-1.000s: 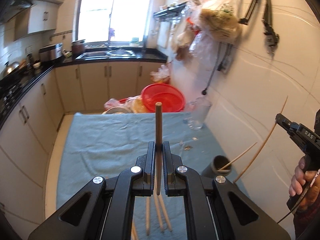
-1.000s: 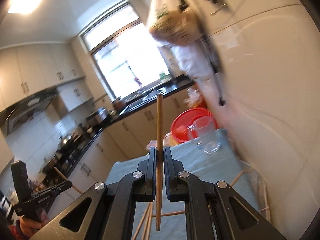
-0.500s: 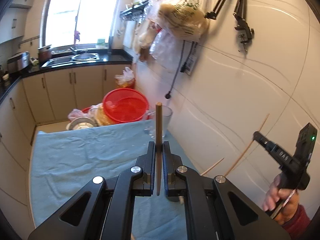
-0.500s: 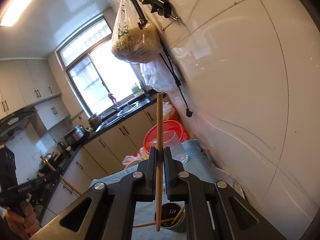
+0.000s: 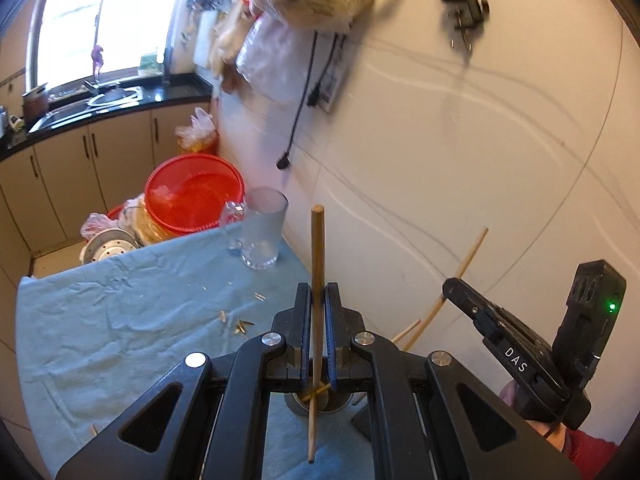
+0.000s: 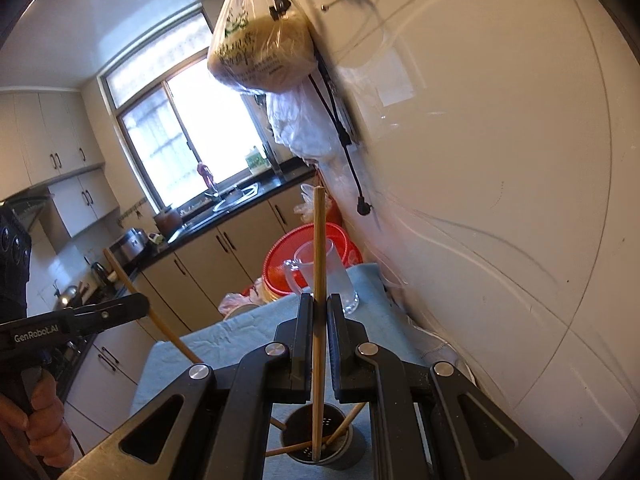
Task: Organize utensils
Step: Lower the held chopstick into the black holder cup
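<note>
Blue cloth (image 5: 120, 320) covers my table; both my tongs, left gripper (image 5: 318, 308) and right gripper (image 6: 319, 316), pinch chopsticks above the holder (image 6: 318, 440) at six o'clock.

- My left gripper (image 5: 318, 300): black jaws, silver screws, white "GenRobot.AI" lettering;
- My right gripper (image 6: 319, 312): matching black, "DAS" marking, green light;
- Red sleeve (image 5: 588, 450).

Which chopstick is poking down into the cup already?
The chopstick pinched in the right gripper: its tip is down inside the dark utensil cup. The left gripper's chopstick hangs beside it.
</note>
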Action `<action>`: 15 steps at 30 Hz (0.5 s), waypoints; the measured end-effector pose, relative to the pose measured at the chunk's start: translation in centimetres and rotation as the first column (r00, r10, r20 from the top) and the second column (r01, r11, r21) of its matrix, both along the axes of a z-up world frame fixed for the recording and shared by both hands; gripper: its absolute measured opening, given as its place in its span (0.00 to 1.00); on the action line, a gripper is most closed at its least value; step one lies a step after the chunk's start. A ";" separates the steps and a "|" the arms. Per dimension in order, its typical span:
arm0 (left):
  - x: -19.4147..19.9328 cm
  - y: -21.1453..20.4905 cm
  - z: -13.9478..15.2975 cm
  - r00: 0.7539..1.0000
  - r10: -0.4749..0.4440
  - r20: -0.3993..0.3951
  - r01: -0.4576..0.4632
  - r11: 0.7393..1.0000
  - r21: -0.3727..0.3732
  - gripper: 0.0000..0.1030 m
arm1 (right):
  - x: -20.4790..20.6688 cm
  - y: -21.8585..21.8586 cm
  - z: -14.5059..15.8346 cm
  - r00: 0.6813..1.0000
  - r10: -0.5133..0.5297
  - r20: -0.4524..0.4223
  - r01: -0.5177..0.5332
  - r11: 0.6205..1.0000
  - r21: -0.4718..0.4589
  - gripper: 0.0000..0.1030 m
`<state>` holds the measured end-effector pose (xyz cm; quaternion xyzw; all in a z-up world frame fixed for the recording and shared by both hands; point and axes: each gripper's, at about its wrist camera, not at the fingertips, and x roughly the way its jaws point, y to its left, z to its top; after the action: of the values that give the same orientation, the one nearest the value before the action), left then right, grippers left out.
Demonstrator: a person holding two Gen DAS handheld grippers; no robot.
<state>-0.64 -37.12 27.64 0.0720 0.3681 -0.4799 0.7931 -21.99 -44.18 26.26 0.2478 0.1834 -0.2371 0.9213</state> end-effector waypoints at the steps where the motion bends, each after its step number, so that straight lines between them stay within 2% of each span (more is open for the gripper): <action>1: 0.1 -0.1 -0.4 1.000 -0.003 -0.004 0.003 1.000 0.007 0.06 | 0.2 0.0 -0.3 1.000 -0.003 -0.007 0.003 1.000 -0.003 0.07; 7: 1.1 -1.1 -3.6 0.999 -0.012 -0.046 0.014 0.998 0.053 0.06 | 1.4 0.0 -1.9 0.999 -0.009 -0.044 0.009 1.000 -0.017 0.07; 15: 1.9 -1.3 -4.9 0.998 -0.018 -0.060 0.023 0.997 0.075 0.06 | 2.2 0.2 -2.5 0.998 -0.010 -0.064 0.009 1.000 -0.016 0.07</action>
<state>1.23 -38.46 22.77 0.0915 0.4086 -0.4756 0.7736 -19.76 -44.02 23.77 0.2336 0.2096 -0.2507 0.9158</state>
